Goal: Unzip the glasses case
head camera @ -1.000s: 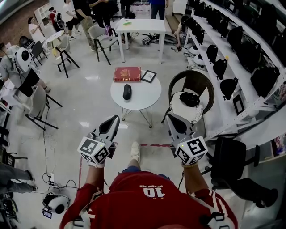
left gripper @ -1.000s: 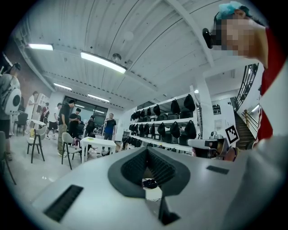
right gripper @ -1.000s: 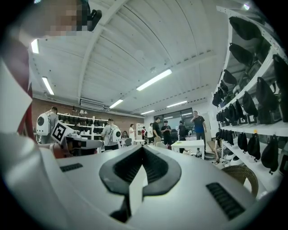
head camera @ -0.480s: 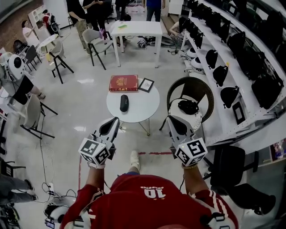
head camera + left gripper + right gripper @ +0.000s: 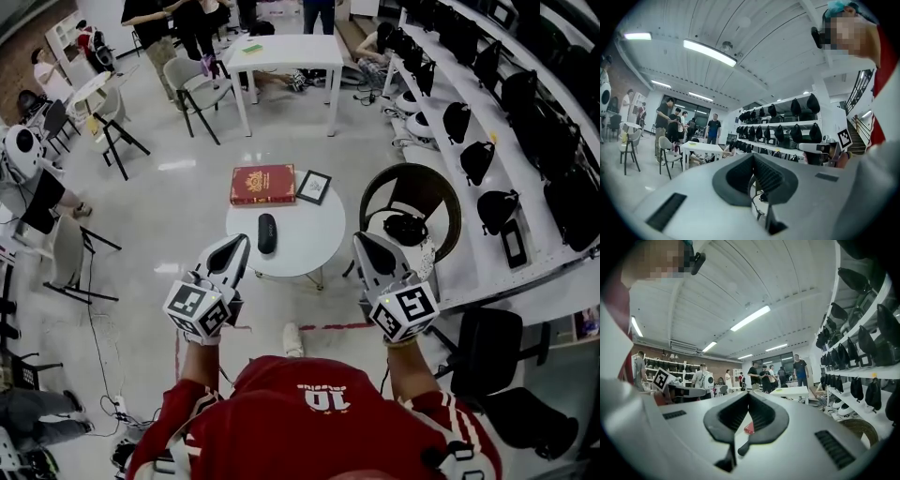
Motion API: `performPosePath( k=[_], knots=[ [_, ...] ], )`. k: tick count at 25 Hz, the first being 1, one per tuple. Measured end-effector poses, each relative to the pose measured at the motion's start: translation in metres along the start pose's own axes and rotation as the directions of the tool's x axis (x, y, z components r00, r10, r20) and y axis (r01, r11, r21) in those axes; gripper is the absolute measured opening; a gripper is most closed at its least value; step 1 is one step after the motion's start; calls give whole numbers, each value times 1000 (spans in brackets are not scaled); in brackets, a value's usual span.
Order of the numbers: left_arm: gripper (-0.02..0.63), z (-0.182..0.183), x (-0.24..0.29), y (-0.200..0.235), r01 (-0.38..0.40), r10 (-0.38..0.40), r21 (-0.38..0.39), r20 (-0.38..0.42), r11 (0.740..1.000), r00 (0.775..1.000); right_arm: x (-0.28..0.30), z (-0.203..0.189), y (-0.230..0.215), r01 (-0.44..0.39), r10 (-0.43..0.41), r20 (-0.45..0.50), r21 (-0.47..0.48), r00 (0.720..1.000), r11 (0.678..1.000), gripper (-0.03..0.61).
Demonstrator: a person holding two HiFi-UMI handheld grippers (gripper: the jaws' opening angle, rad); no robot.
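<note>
The black glasses case (image 5: 267, 232) lies zipped on a small round white table (image 5: 314, 246) in the head view. My left gripper (image 5: 240, 243) is shut and empty, its tip just short of the table's near left edge. My right gripper (image 5: 362, 240) is also shut and empty, its tip by the table's right edge. Both point level, held apart from the case. In the left gripper view the left gripper (image 5: 753, 156) shows its jaws meeting at the tip. The right gripper (image 5: 749, 396) looks the same in its own view, and the case is hidden behind the jaws in both.
A red book (image 5: 262, 185) and a small framed picture (image 5: 313, 187) lie on the table's far side. A dark round-backed chair (image 5: 412, 178) stands right of the table. Shelves with black bags (image 5: 525, 103) run along the right. A white rectangular table (image 5: 286, 52), chairs and people are farther back.
The person has walked forward, so the round table with the case sits closer to both gripper tips. Both grippers travelled along, side by side, and stayed shut.
</note>
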State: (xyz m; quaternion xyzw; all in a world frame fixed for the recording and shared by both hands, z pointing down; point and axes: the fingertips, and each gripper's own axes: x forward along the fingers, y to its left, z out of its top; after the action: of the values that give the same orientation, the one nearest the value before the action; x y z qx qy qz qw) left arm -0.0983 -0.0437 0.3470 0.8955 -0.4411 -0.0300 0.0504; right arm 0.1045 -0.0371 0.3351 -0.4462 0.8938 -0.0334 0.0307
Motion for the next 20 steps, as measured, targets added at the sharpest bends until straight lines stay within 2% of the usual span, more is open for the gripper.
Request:
performPosePath(
  k=[11, 15, 20],
  knots=[
    [2, 9, 50, 77, 33, -33, -23, -15, 999, 999, 80, 2, -18, 55, -55, -15, -9, 998, 998, 15],
    [2, -1, 62, 95, 71, -72, -36, -14, 997, 997, 94, -2, -20, 83, -84, -26, -24, 996, 996, 15],
    [2, -6, 70, 106, 83, -85, -61, -20, 995, 996, 101, -8, -20, 101, -102, -44, -26, 994, 995, 15]
  ],
)
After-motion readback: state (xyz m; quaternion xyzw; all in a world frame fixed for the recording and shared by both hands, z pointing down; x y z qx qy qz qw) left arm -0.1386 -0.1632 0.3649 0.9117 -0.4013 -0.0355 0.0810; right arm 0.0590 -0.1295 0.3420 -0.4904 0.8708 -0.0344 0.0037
